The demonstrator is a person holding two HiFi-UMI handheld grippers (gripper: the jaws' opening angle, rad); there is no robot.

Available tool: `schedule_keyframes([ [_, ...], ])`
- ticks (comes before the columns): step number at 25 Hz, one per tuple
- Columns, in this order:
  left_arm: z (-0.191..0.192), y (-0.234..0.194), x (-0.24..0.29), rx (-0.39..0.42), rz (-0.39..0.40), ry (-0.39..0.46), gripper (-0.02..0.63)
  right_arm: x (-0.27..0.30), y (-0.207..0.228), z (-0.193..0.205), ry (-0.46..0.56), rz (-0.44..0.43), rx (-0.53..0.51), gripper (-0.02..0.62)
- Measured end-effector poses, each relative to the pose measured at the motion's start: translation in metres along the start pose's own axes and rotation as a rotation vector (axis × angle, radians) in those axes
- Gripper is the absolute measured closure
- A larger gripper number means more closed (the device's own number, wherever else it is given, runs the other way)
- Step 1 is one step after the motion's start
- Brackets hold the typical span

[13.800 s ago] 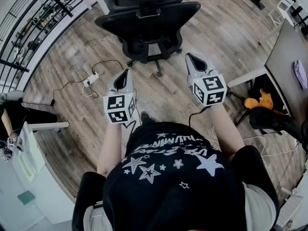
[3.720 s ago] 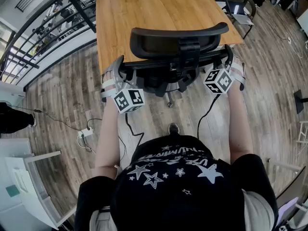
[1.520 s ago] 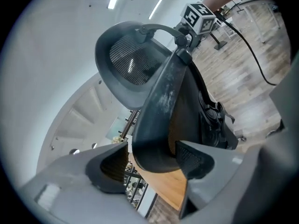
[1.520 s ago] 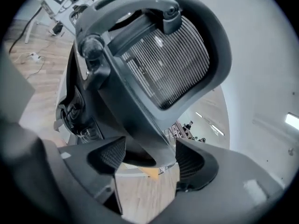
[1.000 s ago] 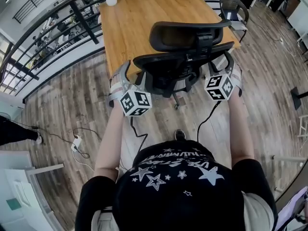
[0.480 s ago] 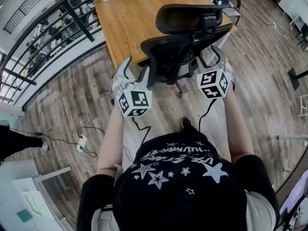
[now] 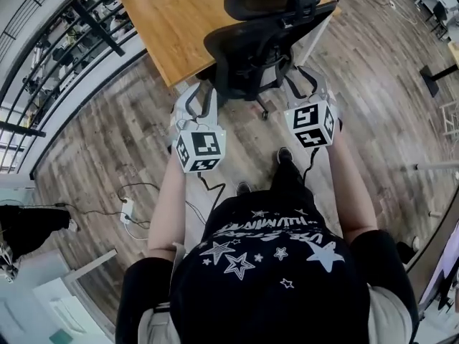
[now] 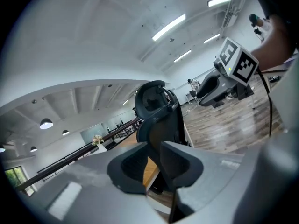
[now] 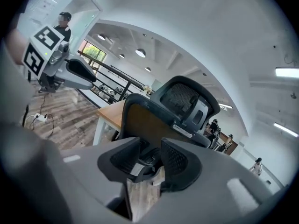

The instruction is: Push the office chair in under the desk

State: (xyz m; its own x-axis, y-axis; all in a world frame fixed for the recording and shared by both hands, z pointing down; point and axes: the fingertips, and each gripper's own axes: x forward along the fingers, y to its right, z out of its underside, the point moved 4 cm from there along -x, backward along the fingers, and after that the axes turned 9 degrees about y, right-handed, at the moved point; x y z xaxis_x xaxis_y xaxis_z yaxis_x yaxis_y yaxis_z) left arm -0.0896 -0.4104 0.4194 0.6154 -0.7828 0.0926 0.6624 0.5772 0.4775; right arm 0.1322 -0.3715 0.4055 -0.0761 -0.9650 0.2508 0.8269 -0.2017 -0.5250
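The black office chair stands with its seat under the corner of the wooden desk, its backrest and headrest towards me. My left gripper hovers just behind the chair's left side and is not touching it. My right gripper is behind the right side, also apart from it. Both pairs of jaws have just been closing; a narrow gap remains and nothing is between them. The left gripper view looks through its jaws at the chair. The right gripper view shows the chair beyond its jaws.
A white power strip with cables lies on the wood floor at the left. A black railing runs along the far left. My feet are just behind the chair's base. Other desks and a pole base are at the right.
Both grippers have come away from the chair's sides and drawn back towards me. Their jaws are visibly narrower. The chair sits further in under the desk corner.
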Motion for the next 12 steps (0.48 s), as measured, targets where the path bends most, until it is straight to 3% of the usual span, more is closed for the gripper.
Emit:
schedule_keyframes([
  [4,0.008,0.014,-0.006,-0.029,0.018,-0.010,0.604,-0.013,-0.011,0.005,-0.026,0.053,0.025,0.591],
  [12,0.020,0.034,-0.021,-0.071,0.038,-0.034,0.604,-0.034,-0.027,0.006,0.015,0.064,0.097,0.594],
])
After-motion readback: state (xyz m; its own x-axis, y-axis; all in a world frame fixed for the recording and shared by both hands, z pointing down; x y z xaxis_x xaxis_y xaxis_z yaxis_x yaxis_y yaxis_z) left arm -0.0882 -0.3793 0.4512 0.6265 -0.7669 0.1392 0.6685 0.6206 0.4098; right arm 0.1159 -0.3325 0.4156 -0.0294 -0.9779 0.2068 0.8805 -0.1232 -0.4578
